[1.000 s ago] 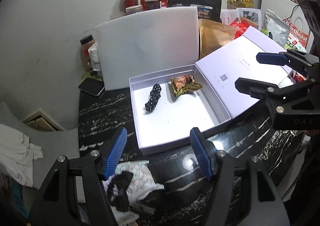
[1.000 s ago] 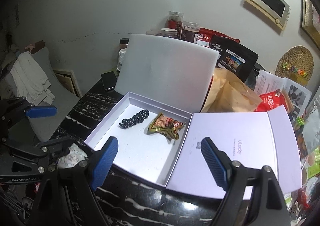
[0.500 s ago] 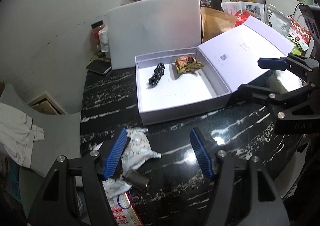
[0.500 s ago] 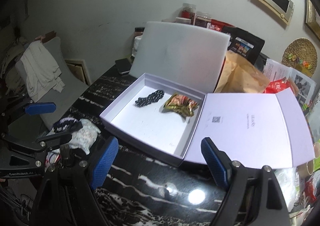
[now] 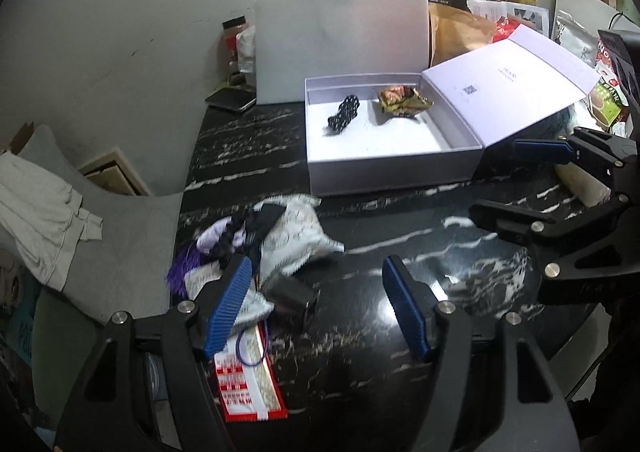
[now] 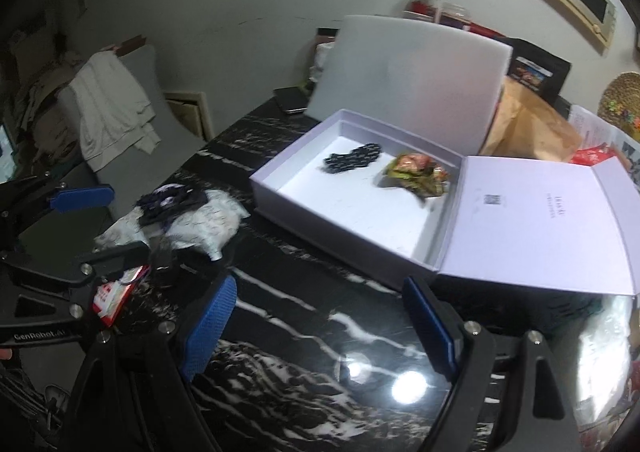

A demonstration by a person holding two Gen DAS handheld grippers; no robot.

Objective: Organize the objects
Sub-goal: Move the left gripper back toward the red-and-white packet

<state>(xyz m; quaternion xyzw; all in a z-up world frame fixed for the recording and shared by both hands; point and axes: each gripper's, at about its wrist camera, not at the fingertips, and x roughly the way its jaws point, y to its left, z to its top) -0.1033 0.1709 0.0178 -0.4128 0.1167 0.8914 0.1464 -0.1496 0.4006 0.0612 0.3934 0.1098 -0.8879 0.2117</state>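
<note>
Left wrist view: the left gripper (image 5: 316, 304) is wide, its jaws having just been opening, nothing between the pads; it hovers above a small dark object (image 5: 292, 292), possibly a clip, blurred. Beside it lies a heap of white printed packets (image 5: 296, 232) on the black marble table (image 5: 400, 372). The white box (image 5: 384, 167) lies open, holding a black beaded piece (image 5: 344, 115) and a crumpled wrapper (image 5: 404, 101). The right gripper (image 6: 316, 324) is wide and empty.

Blk marble table (image 5: 400, 244): box (image 5: 392, 171), packets (image 5: 292, 236).
</note>
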